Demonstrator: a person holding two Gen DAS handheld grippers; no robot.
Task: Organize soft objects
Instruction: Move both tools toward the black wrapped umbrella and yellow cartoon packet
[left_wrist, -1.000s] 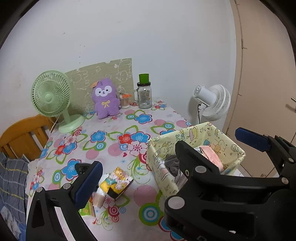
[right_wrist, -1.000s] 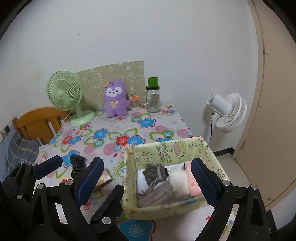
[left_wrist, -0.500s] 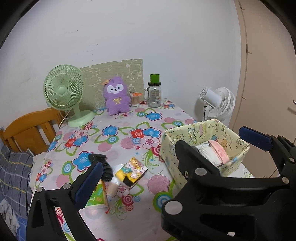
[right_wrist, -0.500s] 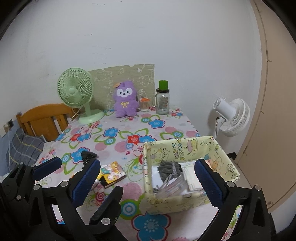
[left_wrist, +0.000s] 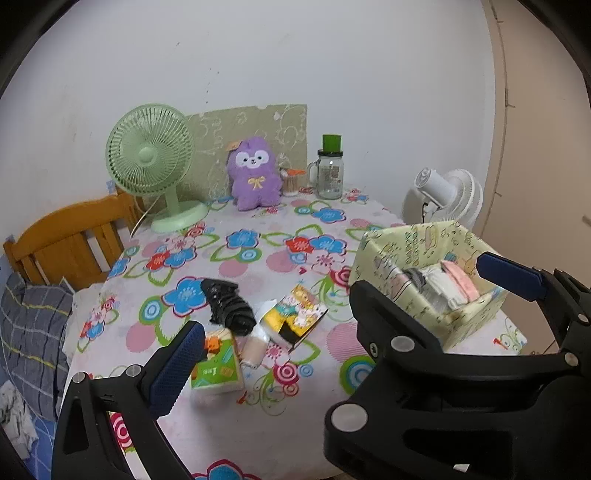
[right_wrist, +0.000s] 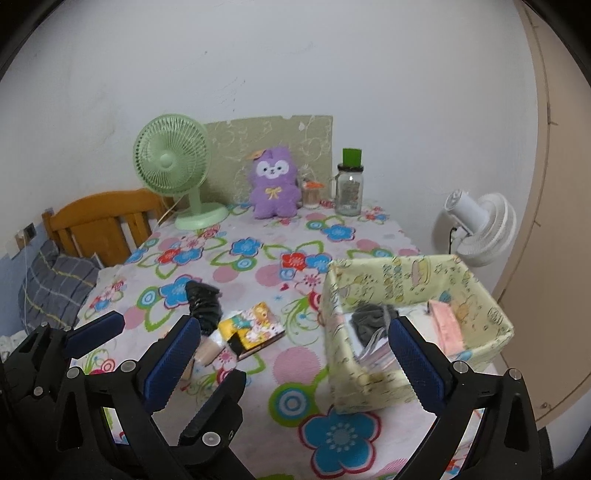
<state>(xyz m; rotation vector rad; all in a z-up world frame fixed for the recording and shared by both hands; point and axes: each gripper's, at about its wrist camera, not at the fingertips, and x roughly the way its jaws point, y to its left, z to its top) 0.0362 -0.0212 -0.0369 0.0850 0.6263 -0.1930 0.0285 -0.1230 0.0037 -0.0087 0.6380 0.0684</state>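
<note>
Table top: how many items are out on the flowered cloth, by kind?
Fans: 1, green fan
Plush toys: 1, purple plush
Jars and small containers: 2, glass jar, small cup
Fabric bins: 1, yellow bin
Loose small items near the front: 4, black bundle, cartoon packet, tissue pack, beige roll
Total: 9

Each hand-held gripper (right_wrist: 291, 356): black frame, silver screws (right_wrist: 210, 438), textured blue finger pads (right_wrist: 168, 365).
</note>
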